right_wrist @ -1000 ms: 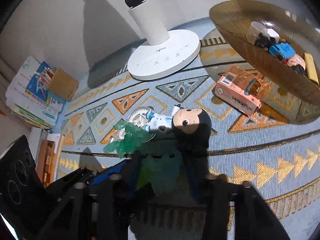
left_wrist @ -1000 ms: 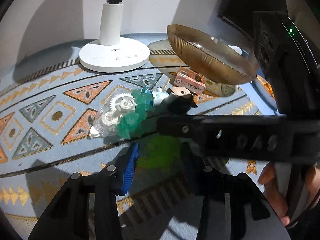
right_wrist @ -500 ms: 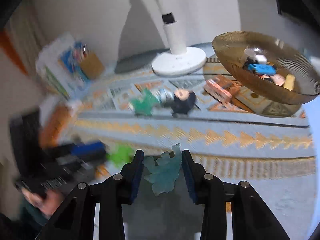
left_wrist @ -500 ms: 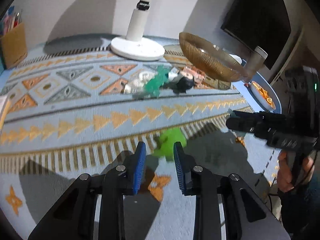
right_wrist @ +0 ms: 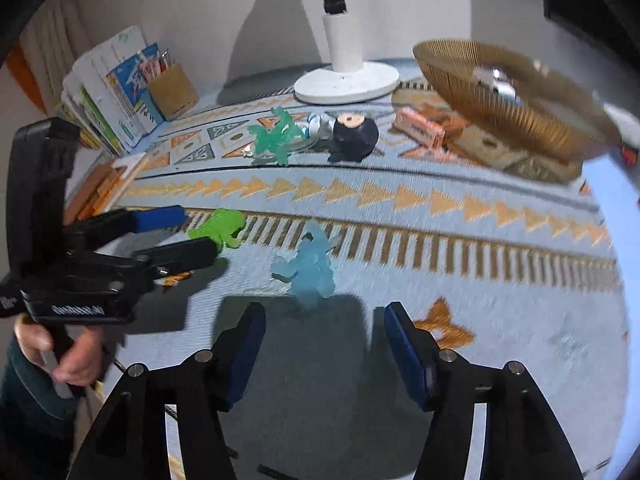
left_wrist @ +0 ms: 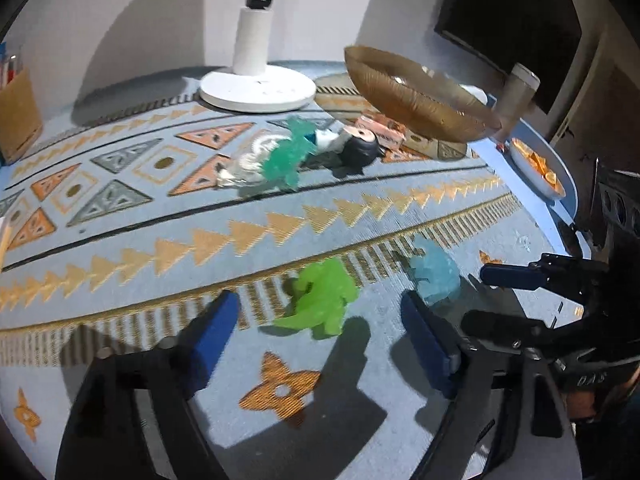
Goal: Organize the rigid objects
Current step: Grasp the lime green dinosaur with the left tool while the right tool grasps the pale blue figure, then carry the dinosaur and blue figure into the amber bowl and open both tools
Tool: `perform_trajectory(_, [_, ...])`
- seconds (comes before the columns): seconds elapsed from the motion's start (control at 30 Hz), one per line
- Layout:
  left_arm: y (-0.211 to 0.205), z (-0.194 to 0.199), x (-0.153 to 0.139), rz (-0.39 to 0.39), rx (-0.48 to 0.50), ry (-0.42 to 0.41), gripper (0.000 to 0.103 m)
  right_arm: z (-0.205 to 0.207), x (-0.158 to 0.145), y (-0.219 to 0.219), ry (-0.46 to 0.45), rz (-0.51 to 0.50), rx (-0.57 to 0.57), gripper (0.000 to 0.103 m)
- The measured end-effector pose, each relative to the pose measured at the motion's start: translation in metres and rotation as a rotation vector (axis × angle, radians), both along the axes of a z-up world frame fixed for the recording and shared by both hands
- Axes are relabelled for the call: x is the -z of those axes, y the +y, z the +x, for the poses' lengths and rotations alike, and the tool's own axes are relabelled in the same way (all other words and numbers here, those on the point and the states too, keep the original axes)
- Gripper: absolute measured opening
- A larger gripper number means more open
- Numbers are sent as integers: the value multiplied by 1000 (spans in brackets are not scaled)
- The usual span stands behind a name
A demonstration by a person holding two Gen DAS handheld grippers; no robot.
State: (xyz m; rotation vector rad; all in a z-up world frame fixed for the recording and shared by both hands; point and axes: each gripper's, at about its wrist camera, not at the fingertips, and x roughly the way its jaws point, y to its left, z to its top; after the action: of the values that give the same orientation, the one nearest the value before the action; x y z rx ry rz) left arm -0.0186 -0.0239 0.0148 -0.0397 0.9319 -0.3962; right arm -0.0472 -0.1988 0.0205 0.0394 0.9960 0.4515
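The left gripper [left_wrist: 320, 320] is opening, and the bright green dinosaur [left_wrist: 322, 300] sits on the mat [left_wrist: 160, 248] between its blue pads, touching neither. The right gripper [right_wrist: 324, 344] is opening too, with the pale blue dinosaur [right_wrist: 310, 270] standing free just in front of it. Farther back lie a teal dinosaur [right_wrist: 276, 140], a doll [right_wrist: 352, 134] and a gold bowl [right_wrist: 508, 100]

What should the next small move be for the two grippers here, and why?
Probably draw both back and reach for the teal dinosaur. The left gripper and right gripper are opening, pads clear of the green dinosaur and blue dinosaur standing side by side on the mat; the teal one remains in the far pile.
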Motion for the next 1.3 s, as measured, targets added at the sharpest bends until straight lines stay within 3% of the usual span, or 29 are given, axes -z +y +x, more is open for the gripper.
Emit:
perform_trajectory(0.03, [-2, 0, 1, 4, 8, 5, 59, 1, 2, 2, 7, 5, 8, 60])
perform_trajectory(0.1, [-7, -1, 1, 31, 5, -9, 51, 2, 1, 9, -10, 5, 15, 60])
perform_trajectory(0.2, [-4, 0, 1, 14, 0, -9, 43, 7, 1, 18, -16, 24, 27, 60])
perform_trajectory(0.33, [-4, -2, 0, -2, 13, -13, 28, 10, 4, 30, -63, -51, 60, 54])
perform_trajectory(0.4, [-7, -3, -1, -1, 22, -19, 28, 11, 3, 33, -74, -77, 54, 37])
perform_trajectory(0.5, [-8, -4, -3, 1, 16, -28, 27, 10, 3, 31, -79, -67, 54, 37])
perform_trajectory(0.57, [-7, -5, -6, -20, 10, -35, 20, 10, 2, 25, -75, -36, 60, 37])
perform_trajectory(0.93, [-15, -9, -31, -50, 18, -97, 20, 6, -36, -25, -147, 41, 164, 37])
perform_trajectory(1.1, [-26, -13, -69, -48, 40, -195, 20, 1, -62, -57, -194, 77, 234, 37])
perform_trajectory(1.3, [-46, -3, -145, -65, 83, -379, 20, 0, -137, -108, -384, 29, 350, 37])
